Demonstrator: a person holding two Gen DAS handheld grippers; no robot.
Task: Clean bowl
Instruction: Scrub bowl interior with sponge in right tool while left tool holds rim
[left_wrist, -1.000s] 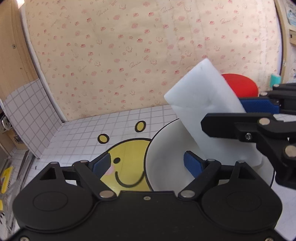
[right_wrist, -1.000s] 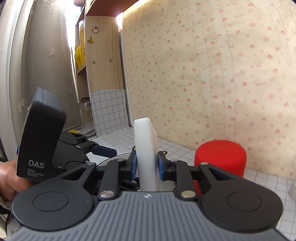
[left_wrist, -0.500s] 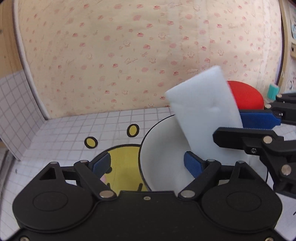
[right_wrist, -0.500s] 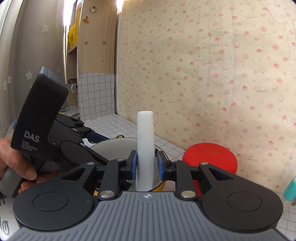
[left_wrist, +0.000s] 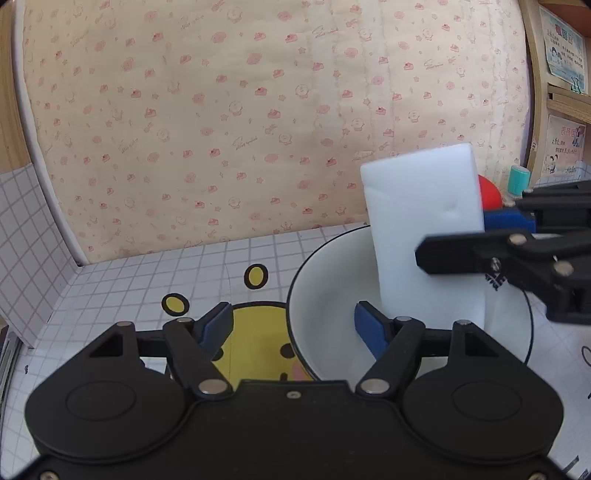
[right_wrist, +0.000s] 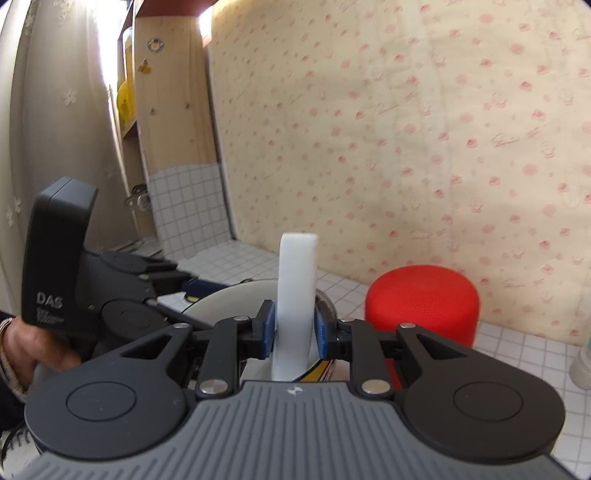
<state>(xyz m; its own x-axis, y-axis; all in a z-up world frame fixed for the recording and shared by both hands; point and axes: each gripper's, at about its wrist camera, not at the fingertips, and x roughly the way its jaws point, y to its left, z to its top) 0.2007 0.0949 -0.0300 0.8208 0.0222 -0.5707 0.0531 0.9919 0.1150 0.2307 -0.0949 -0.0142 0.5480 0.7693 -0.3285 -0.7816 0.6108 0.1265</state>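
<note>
A white bowl (left_wrist: 328, 295) with a thin black rim sits on a yellow smiley mat (left_wrist: 258, 343). My left gripper (left_wrist: 293, 326) straddles its near-left rim, one blue pad outside and one inside. Its jaws are closing and the pads are still apart from the rim. A white sponge block (left_wrist: 424, 229) stands nearly upright with its lower end inside the bowl. My right gripper (right_wrist: 294, 332) is shut on the sponge (right_wrist: 297, 280), reaching in from the right (left_wrist: 498, 240). In the right wrist view the bowl (right_wrist: 229, 299) shows just behind the pads.
A red cylinder (right_wrist: 421, 306) stands on the tiled counter behind the bowl, close to the sponge. A teal-capped bottle (left_wrist: 517, 181) is at the far right by the patterned wall. A person's hand (right_wrist: 33, 347) holds the left gripper's handle.
The left gripper's jaws have narrowed around the bowl's rim. The sponge has gone from leaning to nearly upright in the bowl. The left view has swung so the bowl sits further right.
</note>
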